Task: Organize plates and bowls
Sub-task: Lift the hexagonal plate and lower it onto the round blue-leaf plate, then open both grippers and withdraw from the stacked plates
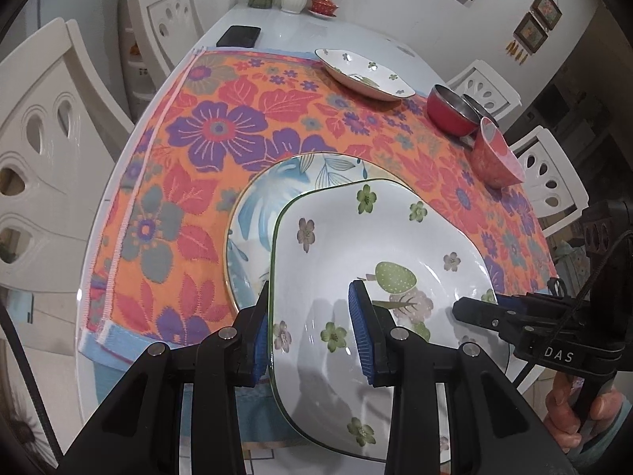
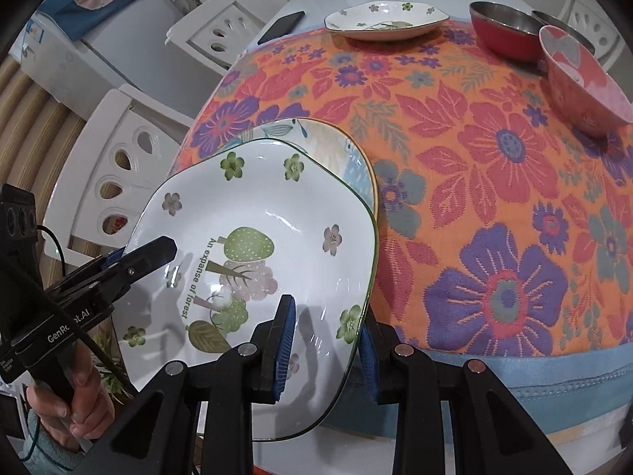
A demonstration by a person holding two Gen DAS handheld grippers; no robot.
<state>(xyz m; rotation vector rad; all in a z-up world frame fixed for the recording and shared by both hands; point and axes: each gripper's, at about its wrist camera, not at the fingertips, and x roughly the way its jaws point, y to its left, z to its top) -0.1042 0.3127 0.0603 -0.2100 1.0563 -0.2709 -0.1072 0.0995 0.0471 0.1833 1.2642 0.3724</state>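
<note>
Above blue-leaf plate point(image 1: 261, 198) at 12 o'clock | forest plate point(image 1: 356, 237): glazed, rigid, slippery, breakable | left tool point(image 1: 312, 336), right tool point(image 2: 326, 348) each clamp opposite rims | hold there.

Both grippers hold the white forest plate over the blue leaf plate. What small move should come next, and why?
Probably lower the forest plate onto the blue leaf plate before releasing: the left gripper and right gripper clamp opposite rims, and it overlaps the blue one.
</note>
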